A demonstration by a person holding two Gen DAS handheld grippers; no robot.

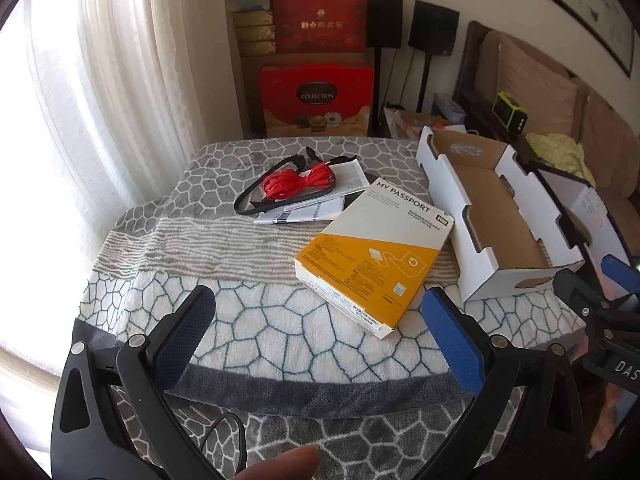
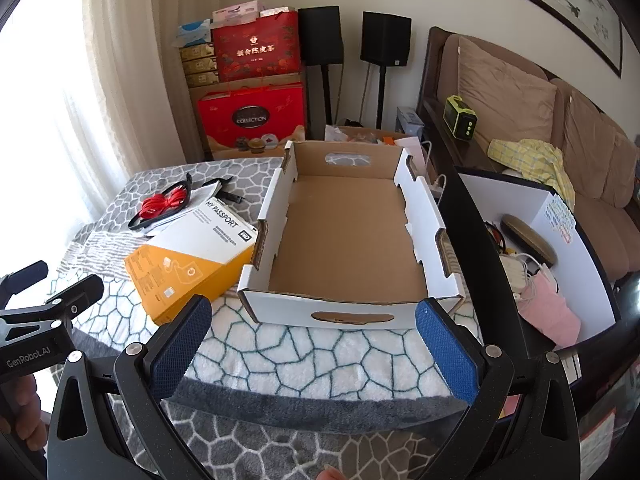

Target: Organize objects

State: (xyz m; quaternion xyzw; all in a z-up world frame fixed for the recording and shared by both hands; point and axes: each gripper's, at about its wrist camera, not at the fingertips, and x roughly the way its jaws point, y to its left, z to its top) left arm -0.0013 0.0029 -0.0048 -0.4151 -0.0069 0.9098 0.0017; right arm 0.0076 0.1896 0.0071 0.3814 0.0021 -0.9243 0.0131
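Note:
A white and yellow "My Passport" box lies flat on the patterned blanket, left of an empty white cardboard tray. Behind it a red cable coil and a black strap rest on paper leaflets. My left gripper is open and empty, just short of the box. My right gripper is open and empty, in front of the tray's near wall. The box, cable and leaflets show to its left.
A blanket-covered table holds everything. A black-rimmed white bin with cables and a pink item stands right of the tray. Red gift boxes, speakers and a brown sofa lie behind. A curtain hangs left.

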